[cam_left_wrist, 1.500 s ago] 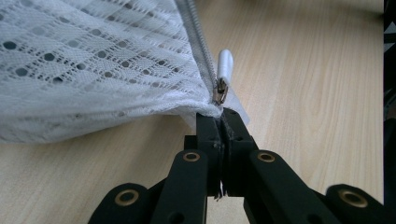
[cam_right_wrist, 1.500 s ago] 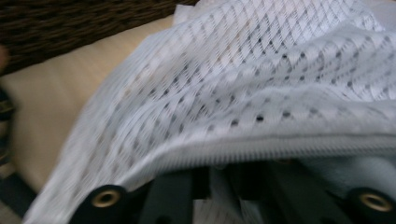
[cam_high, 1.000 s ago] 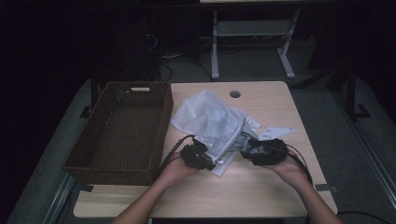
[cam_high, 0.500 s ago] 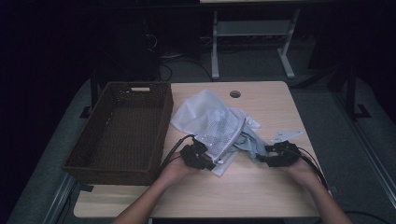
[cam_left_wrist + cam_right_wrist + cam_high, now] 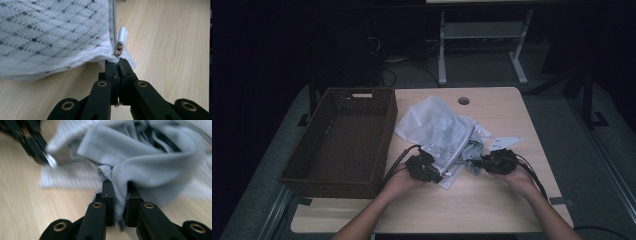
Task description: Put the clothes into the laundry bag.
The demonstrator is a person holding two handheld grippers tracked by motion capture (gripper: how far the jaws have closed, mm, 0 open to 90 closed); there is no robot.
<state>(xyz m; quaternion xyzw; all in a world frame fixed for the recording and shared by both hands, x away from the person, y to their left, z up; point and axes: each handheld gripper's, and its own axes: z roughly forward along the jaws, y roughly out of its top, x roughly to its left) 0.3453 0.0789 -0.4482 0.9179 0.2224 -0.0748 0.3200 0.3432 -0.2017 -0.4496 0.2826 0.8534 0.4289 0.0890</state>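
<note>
A brown basket (image 5: 339, 137) sits well to the left of the left gripper (image 5: 428, 172), which is clenched on the corner of a white mesh bag (image 5: 50, 32) just below its zipper pull (image 5: 121, 37), likely to pin the bag to the table (image 5: 492, 210). To its right, the right gripper (image 5: 117, 195) has just been closing and now grasps a fold of the grey cloth (image 5: 140, 162) at the bag's mouth, seemingly to draw it out.

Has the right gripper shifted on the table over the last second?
Yes. The right gripper, its jaws just closing on the grey garment, first swung right toward the table edge, then back left to the mesh bag.
</note>
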